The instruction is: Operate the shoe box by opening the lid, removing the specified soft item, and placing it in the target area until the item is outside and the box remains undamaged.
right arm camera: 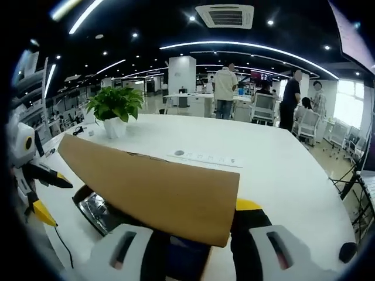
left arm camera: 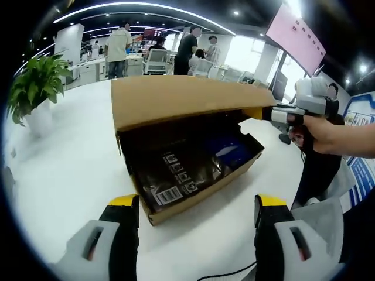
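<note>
— Where is the shoe box (left arm camera: 193,170) sitting right now?

— It is resting on the white table (left arm camera: 70,170), and its lid (left arm camera: 176,96) is standing lifted, hinged up over the open body. In the right gripper view the same lid (right arm camera: 152,190) is spreading across the frame as a brown cardboard sheet.

— Who is holding the lid up?

— The right gripper (left arm camera: 263,113) is reaching in from the right in the left gripper view, with a person's hand (left arm camera: 319,133) wrapped around its handle. Its yellow tip is meeting the lid's free corner. In its own view the right gripper (right arm camera: 193,234) is showing its jaws on either side of the lid's edge, so it is looking clamped on the lid.

— And the other one?

— The left gripper (left arm camera: 196,211) is hovering just in front of the box's near corner, jaws spread wide, touching nothing. It is also showing as the left gripper (right arm camera: 38,193) at the left edge of the right gripper view.

— Is the soft item out?

— No. A dark plastic-wrapped bundle (left arm camera: 179,170) with a barcode label is lying inside the box, with something blue (left arm camera: 225,146) behind it.

— Anything else around?

— A potted plant (left arm camera: 35,88) is standing on the far side of the table, and people (left arm camera: 120,50) are standing at desks beyond.
</note>
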`<action>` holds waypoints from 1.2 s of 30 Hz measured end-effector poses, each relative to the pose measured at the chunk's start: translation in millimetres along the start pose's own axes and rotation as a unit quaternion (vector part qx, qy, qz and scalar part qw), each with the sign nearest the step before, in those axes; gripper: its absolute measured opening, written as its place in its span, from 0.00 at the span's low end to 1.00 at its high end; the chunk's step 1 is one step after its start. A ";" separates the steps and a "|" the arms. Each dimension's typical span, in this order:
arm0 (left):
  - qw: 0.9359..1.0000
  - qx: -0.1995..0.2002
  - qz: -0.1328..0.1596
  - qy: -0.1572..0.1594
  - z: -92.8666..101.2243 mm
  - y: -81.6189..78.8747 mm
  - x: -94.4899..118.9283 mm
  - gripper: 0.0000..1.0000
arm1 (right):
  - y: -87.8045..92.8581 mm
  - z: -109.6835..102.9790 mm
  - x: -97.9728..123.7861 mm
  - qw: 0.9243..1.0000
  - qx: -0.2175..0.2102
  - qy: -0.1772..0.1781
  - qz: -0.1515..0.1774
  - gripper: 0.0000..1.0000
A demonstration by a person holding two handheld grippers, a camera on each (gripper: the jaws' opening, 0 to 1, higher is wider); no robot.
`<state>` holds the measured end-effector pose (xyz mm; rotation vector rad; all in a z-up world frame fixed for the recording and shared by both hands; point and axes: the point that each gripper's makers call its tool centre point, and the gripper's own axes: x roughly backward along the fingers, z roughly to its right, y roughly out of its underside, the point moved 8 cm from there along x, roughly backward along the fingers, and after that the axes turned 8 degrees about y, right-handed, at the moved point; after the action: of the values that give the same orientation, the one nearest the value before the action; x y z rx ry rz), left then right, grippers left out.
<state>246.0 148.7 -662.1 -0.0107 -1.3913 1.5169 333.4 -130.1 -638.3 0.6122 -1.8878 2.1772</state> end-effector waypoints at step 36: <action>0.974 -0.193 -0.109 0.047 -2.4 -3.1 -13.4 0.60 | -11.5 20.7 -11.7 0.998 0.007 0.055 -0.018 0.00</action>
<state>255.7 141.0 -668.6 -0.1640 -1.5374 1.0375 352.2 -147.0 -630.9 0.5139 -1.7940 2.1560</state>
